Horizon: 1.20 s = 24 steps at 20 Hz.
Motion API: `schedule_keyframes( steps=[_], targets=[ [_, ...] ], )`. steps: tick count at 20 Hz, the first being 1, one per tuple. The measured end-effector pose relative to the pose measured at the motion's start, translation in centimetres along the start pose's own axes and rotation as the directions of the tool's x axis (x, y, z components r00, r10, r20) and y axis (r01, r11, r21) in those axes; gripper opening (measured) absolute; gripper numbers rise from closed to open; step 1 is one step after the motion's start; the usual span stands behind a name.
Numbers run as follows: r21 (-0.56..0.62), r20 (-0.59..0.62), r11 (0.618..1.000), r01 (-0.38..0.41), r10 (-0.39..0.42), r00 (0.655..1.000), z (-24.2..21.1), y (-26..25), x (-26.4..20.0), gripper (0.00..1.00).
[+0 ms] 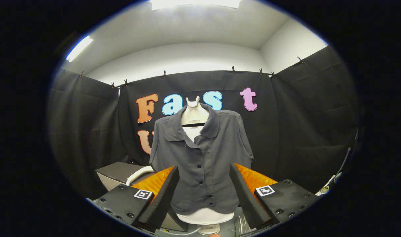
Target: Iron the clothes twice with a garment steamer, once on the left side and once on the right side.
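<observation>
A dark grey button-up shirt (203, 158) hangs on a white mannequin torso (194, 113) straight ahead, beyond my fingers. The steamer's white handle (139, 174) lies on a grey box (116, 172) to the left of the shirt, just past my left finger. My gripper (203, 197) is open, its orange and black fingers (160, 197) spread wide with nothing between them; the shirt's lower front shows through the gap.
The mannequin's white base and stand (208, 227) sit low between the fingers. A white cable with a small device (329, 186) hangs along the right cloth wall. Black cloth walls close in the booth on three sides.
</observation>
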State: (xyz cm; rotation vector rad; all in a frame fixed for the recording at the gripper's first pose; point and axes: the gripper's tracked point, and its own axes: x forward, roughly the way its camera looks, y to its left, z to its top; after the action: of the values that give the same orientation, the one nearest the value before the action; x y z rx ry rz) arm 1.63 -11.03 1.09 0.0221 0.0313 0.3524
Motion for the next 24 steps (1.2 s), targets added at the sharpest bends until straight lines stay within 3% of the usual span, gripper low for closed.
schedule_keyframes(
  steps=[11, 16, 24],
  targets=[
    [-0.051, 0.015, 0.999, -0.011, 0.012, 1.000, 2.6, 9.2, 3.8, 0.98],
    [-0.044, -0.028, 0.998, -0.047, 0.046, 0.999, -0.4, 17.3, 7.9, 0.98],
    [-0.065, -0.186, 0.992, -0.107, 0.093, 0.978, -8.2, 33.2, 19.1, 0.98]
  ],
)
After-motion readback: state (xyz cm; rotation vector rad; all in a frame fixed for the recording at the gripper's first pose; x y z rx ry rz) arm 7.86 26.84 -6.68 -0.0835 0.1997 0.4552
